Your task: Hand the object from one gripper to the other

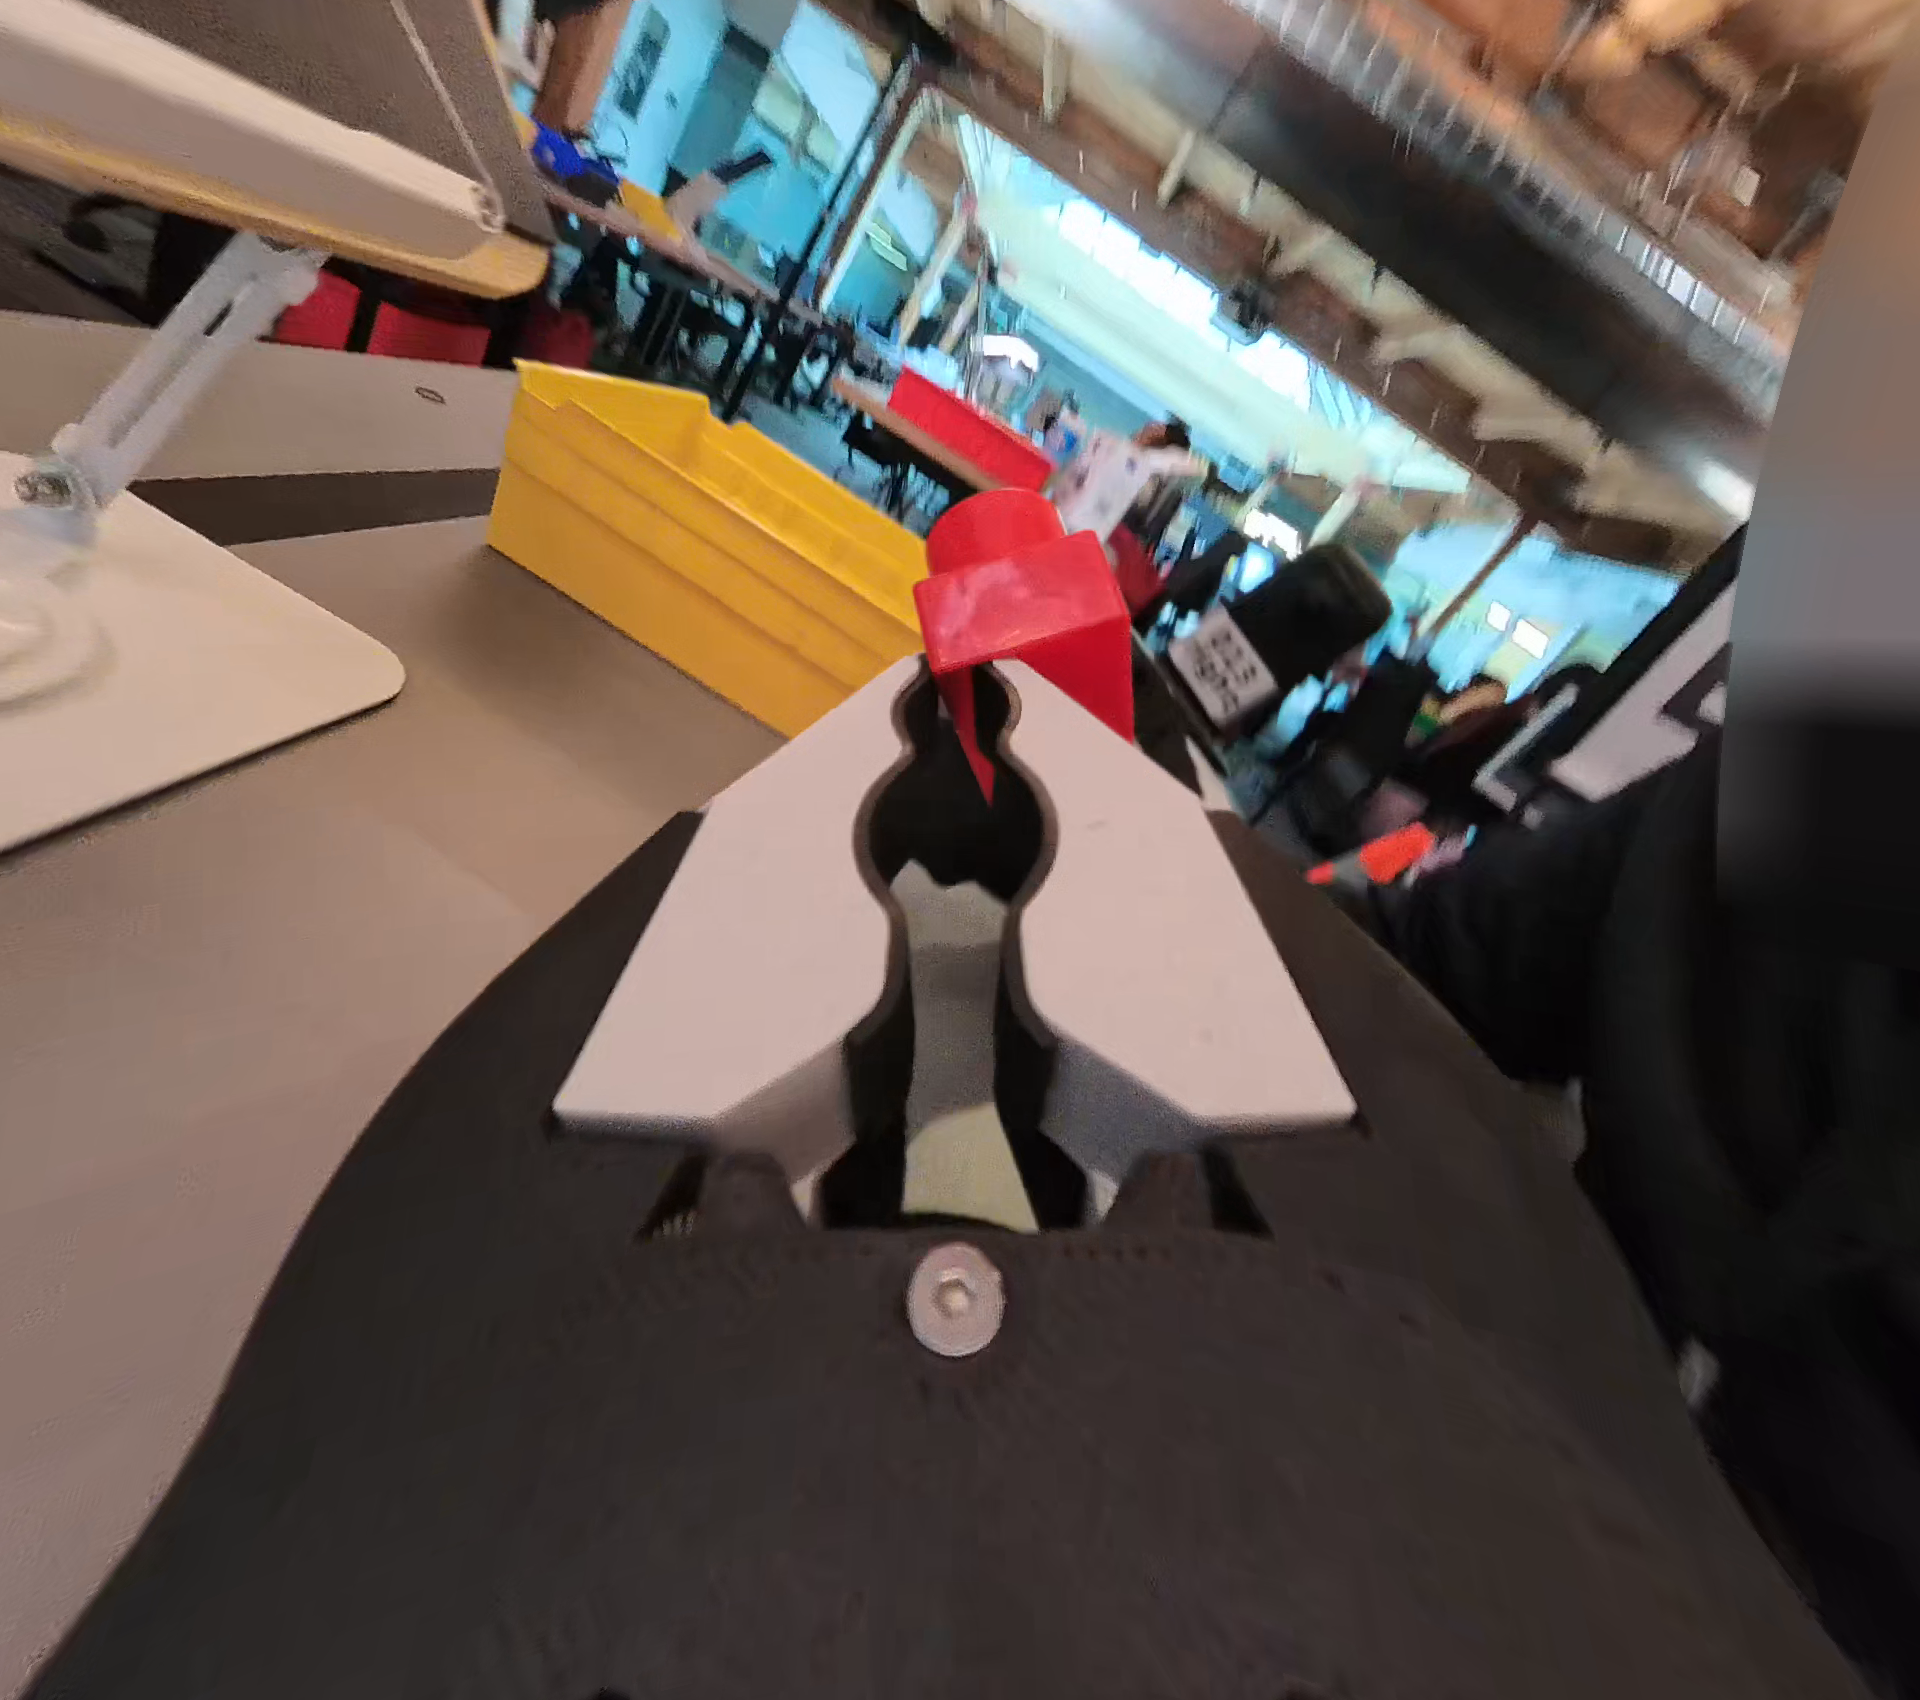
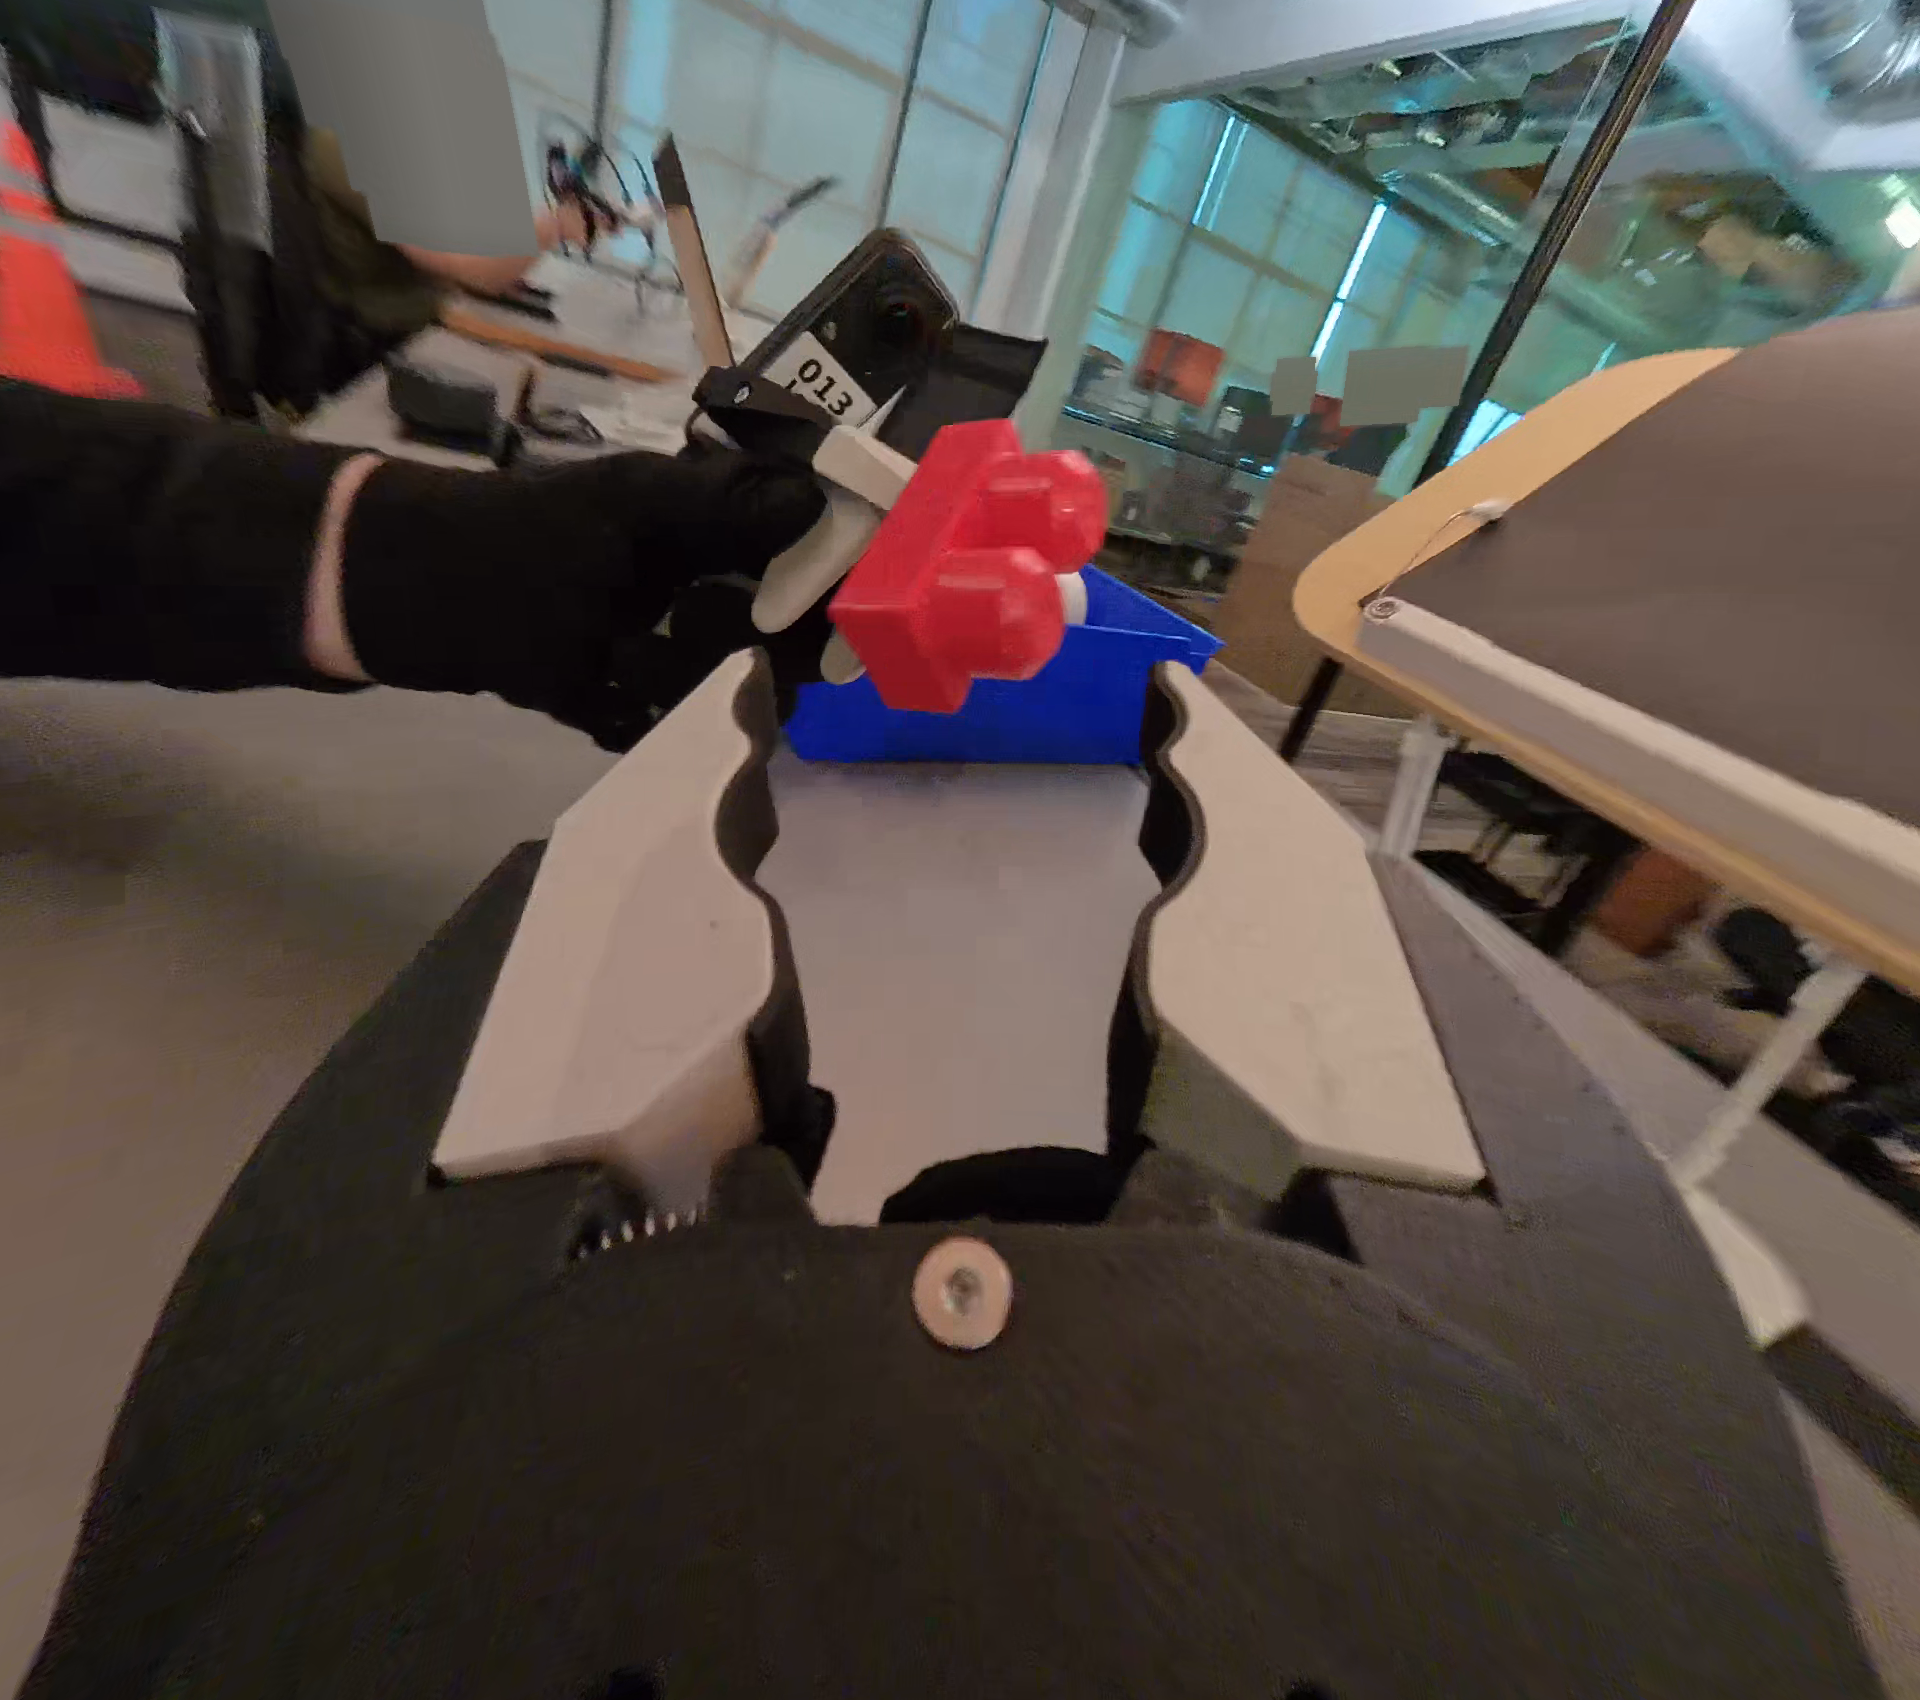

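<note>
Left hand-held gripper clenched on red block at its tips; yellow bin beyond, left. Right hand-held gripper released, empty; block just ahead, blue bin behind.

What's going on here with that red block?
A person is passing a red block between two hand-held grippers. The left gripper is shut on it and holds it up in the air. The right gripper is open just short of the block and has not gripped it. A blue bin sits on the table behind.
</note>
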The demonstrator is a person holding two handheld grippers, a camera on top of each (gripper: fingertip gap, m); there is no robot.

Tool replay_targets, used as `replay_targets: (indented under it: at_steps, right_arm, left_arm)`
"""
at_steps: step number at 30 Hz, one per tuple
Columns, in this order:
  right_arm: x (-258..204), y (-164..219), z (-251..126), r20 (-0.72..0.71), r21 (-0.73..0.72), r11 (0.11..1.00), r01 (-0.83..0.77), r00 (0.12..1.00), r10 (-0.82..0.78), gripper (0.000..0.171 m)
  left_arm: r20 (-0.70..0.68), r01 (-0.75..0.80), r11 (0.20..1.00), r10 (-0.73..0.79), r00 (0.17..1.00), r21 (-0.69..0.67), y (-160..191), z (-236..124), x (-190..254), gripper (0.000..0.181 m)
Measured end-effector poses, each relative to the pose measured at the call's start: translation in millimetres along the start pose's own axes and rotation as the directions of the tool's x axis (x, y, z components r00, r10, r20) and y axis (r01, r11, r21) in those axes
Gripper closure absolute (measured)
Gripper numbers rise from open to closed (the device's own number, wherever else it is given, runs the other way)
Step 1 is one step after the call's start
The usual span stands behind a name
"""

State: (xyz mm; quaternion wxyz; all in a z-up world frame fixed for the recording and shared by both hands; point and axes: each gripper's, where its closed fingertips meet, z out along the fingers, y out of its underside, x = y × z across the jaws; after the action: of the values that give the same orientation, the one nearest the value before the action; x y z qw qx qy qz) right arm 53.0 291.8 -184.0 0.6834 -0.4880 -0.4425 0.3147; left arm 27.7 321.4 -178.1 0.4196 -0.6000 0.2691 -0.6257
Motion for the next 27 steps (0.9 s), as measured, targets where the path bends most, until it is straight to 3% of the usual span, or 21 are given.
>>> replay_targets:
  at_steps: [3, 6, 8, 14, 27]
  right_arm:
    - [4, -3, -4, 0.064, 0.047, 0.983, -0.176, 0.983, 0.173, 0.116]
    - [-1, 1, -3, 0.129, 0.045, 0.961, -0.274, 0.955, 0.266, 0.126]
    - [-7, 4, -2, 0.172, 0.034, 0.945, -0.326, 0.933, 0.315, 0.129]
    - [-21, 8, -1, 0.267, -0.010, 0.925, -0.381, 0.890, 0.369, 0.143]
    - [-46, 10, -2, 0.403, -0.081, 0.897, -0.434, 0.809, 0.427, 0.145]
  left_arm:
    - [0.004, -0.148, 0.967, 0.152, 0.988, -0.209, 12, -3, 5, 0.177]
    - [-0.028, -0.272, 0.863, 0.289, 0.957, -0.426, 35, -1, 8, 0.177]
    - [-0.054, -0.326, 0.802, 0.347, 0.936, -0.500, 44, 1, 10, 0.177]
    - [-0.137, -0.410, 0.689, 0.417, 0.899, -0.598, 60, 7, 14, 0.177]
    - [-0.256, -0.463, 0.643, 0.394, 0.883, -0.610, 65, 1, 31, 0.177]
